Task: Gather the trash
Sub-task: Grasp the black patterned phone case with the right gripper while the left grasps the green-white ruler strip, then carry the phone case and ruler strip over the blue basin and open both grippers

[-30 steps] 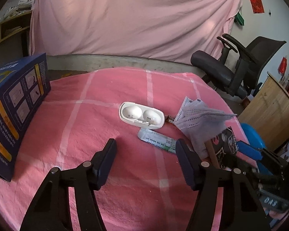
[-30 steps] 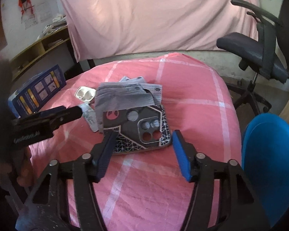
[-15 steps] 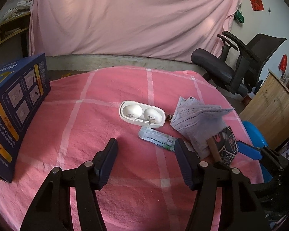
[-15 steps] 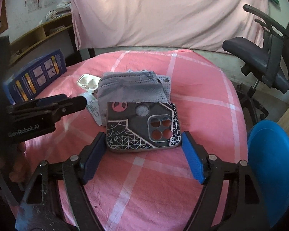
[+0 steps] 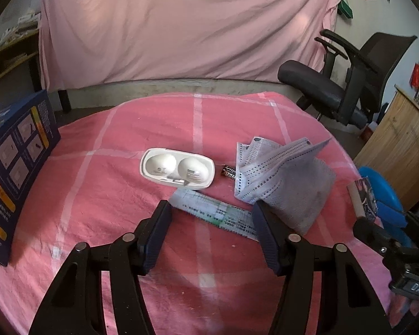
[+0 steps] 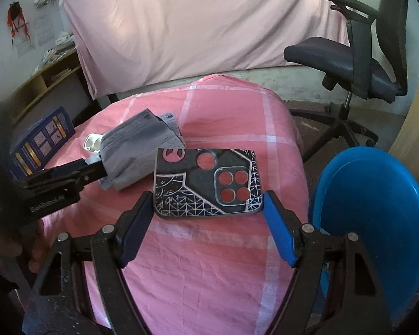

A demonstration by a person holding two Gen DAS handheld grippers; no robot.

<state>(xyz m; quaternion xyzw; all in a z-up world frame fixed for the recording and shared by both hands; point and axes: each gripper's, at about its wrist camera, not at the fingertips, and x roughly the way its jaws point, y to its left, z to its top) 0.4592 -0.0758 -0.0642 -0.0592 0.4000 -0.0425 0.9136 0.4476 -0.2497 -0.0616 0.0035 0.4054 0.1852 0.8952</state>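
A flat white-and-green printed wrapper (image 5: 218, 215) lies on the pink cloth between the fingers of my left gripper (image 5: 211, 209). Its jaws are closing and the pads do not press on the wrapper. A crumpled grey face mask (image 5: 287, 178) rests just right of it, touching the right finger. A small battery (image 5: 228, 172) lies beside the mask. My right gripper (image 6: 208, 198) is shut on a black patterned phone case (image 6: 204, 187), with both pads against its short edges. The case sits clear of the mask (image 6: 131, 156).
A white earbud case (image 5: 176, 169) lies open behind the wrapper. A dark blue box (image 5: 11, 167) stands at the table's left edge. A blue bin (image 6: 371, 217) sits off the table's right side, with an office chair (image 6: 349, 55) and wooden furniture (image 5: 396, 153) beyond.
My right gripper widened, took the phone case between its pads and drew it out from under the mask, whose grey sheet flopped down. My left gripper moved up around the wrapper and narrowed.
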